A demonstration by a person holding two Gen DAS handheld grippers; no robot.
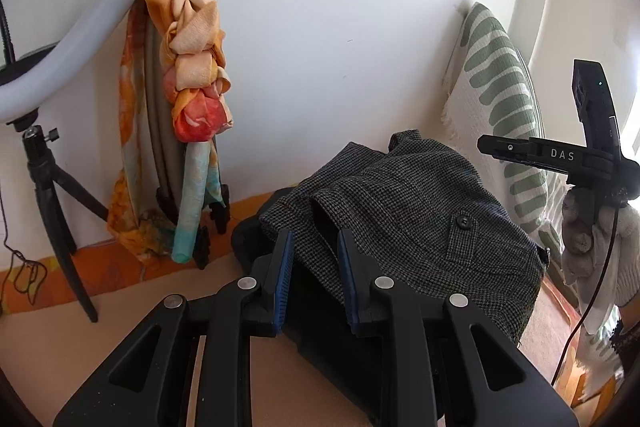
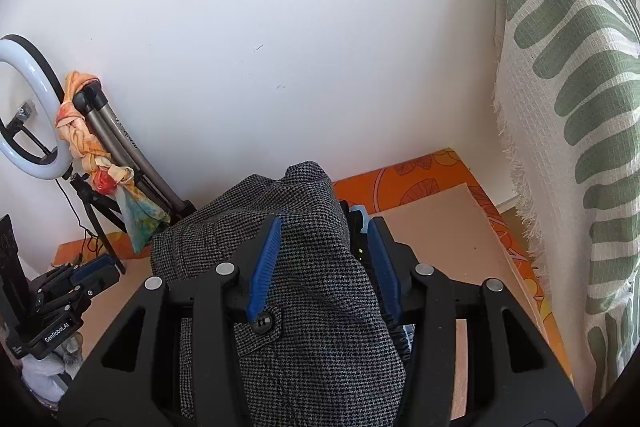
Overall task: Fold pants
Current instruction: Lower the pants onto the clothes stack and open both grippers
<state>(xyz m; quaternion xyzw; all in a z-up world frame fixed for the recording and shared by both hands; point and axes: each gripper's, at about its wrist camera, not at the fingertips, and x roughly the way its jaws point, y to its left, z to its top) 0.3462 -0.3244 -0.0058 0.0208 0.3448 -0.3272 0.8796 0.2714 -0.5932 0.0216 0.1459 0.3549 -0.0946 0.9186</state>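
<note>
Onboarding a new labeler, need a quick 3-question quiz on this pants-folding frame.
1. True or false: the pants lie spread out flat.
2. What hangs on the folded grey tripod by the wall? A) a towel B) an orange scarf C) a belt
3. Fill in: the ring light stands on a small black ____.

Key:
1. False; they are bunched up, with fabric filling the gap between the right gripper jaws.
2. B
3. tripod
</note>
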